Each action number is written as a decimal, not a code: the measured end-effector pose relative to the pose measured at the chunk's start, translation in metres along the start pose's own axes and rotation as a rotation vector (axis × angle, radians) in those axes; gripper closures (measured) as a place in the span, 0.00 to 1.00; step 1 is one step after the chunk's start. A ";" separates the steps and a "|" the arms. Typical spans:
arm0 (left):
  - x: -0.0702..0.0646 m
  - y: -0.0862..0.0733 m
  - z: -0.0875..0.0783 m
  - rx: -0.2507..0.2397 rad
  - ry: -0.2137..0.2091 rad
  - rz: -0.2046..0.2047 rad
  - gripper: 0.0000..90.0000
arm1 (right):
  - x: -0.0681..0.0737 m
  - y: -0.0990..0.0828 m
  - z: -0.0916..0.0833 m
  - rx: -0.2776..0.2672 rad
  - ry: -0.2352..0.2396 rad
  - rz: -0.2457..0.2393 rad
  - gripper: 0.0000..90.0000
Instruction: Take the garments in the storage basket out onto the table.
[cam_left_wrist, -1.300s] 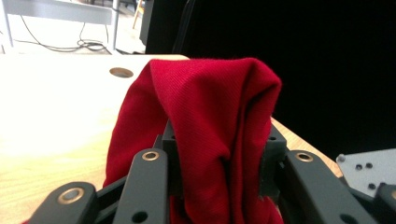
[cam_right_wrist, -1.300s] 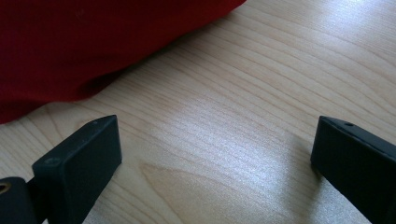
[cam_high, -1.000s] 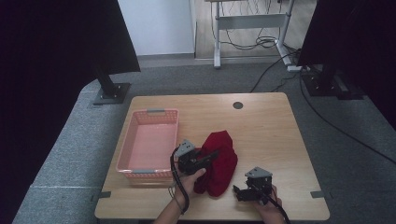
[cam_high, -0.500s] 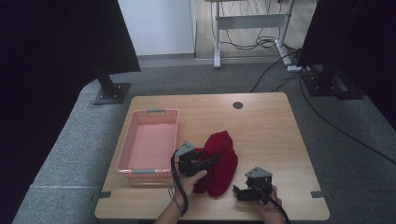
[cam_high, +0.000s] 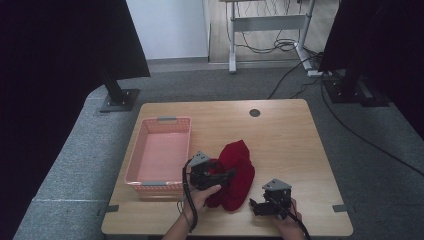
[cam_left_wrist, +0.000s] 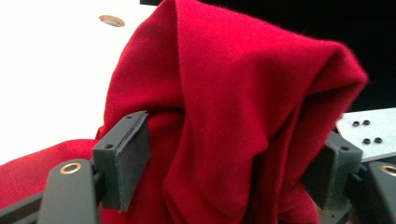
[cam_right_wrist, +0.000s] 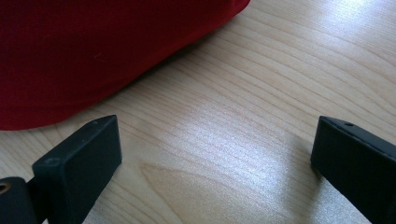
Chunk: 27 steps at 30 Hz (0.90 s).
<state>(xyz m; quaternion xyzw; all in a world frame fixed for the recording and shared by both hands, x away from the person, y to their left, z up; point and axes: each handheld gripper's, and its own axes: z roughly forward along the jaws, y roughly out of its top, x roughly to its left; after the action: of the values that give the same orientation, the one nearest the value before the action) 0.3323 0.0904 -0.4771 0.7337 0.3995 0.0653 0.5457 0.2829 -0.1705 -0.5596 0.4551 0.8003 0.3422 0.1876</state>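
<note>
A crumpled red cloth (cam_high: 236, 172) lies on the wooden table (cam_high: 280, 145), right of the pink basket. My left gripper (cam_high: 229, 175) reaches into it from the left. Its jaws have just been opening and now stand wide, open, with a raised fold of the red cloth (cam_left_wrist: 224, 70) between them in the left gripper view (cam_left_wrist: 238, 135). The pads do not squeeze it. My right gripper (cam_high: 254, 206) rests near the front edge, just right of the cloth. It is open (cam_right_wrist: 215, 126) over bare wood, with the cloth's edge (cam_right_wrist: 93, 46) close beyond its left jaw.
A pink plastic basket (cam_high: 134, 160) with grey handles stands at the table's left. A round cable hole (cam_high: 254, 113) sits at the back middle. Bare wood spreads across the table's right half. Dark screens and a desk frame stand behind on the grey floor.
Both hands and the red cloth stay where they were. The left gripper's jaws look a little wider apart around the fold.
</note>
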 end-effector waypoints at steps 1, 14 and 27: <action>0.000 0.000 -0.001 -0.001 0.001 0.005 0.26 | 0.000 0.000 0.000 0.000 0.000 0.000 0.02; -0.003 0.004 -0.030 -0.004 -0.018 0.067 0.23 | 0.000 0.000 0.000 0.000 0.000 0.000 0.02; 0.006 -0.004 -0.072 -0.014 0.015 0.081 0.22 | 0.000 0.000 0.000 0.000 -0.001 0.001 0.02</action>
<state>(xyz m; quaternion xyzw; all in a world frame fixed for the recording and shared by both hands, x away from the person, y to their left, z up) 0.2965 0.1487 -0.4539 0.7448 0.3733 0.0955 0.5448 0.2826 -0.1704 -0.5596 0.4558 0.8001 0.3420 0.1877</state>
